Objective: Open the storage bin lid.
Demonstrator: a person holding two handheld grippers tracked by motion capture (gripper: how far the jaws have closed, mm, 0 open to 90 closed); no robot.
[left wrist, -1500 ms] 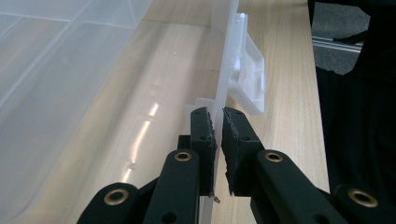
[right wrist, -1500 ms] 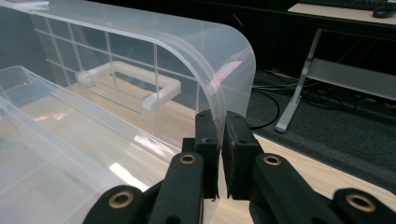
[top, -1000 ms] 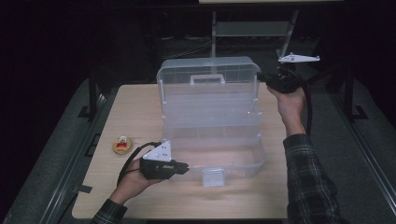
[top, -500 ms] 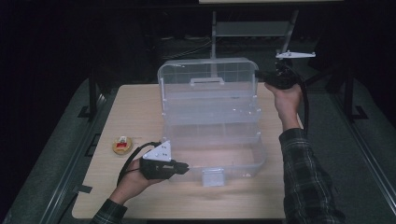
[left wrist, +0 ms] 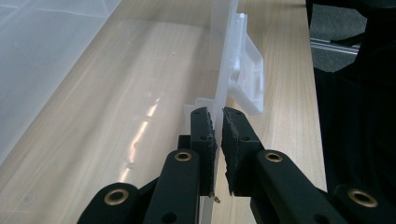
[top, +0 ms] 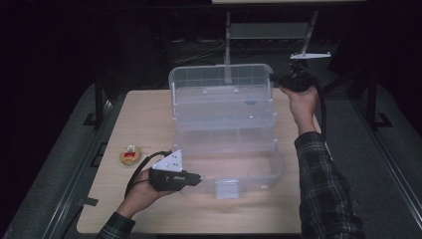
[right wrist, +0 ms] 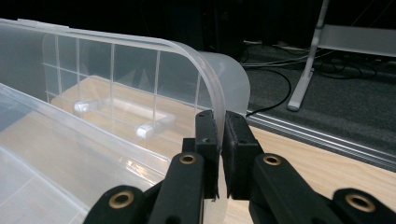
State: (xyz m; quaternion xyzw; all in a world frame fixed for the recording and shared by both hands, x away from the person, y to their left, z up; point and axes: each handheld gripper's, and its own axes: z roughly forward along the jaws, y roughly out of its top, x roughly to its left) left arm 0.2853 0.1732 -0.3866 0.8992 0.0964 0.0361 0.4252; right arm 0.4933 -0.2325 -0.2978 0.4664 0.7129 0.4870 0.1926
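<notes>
Now both tongs pinch one clear box: left tongs (left wrist: 218, 135) its front wall (left wrist: 223, 70), right tongs (right wrist: 222, 140) its lid (right wrist: 140, 65).

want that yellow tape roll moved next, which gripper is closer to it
Left. The left gripper grips the box's front wall just right of the tape roll; the right gripper holds the lid across the table.

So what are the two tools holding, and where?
Both hold the clear plastic box. The left tool pinches its front wall beside the latch; the right tool pinches the raised lid's edge.
</notes>
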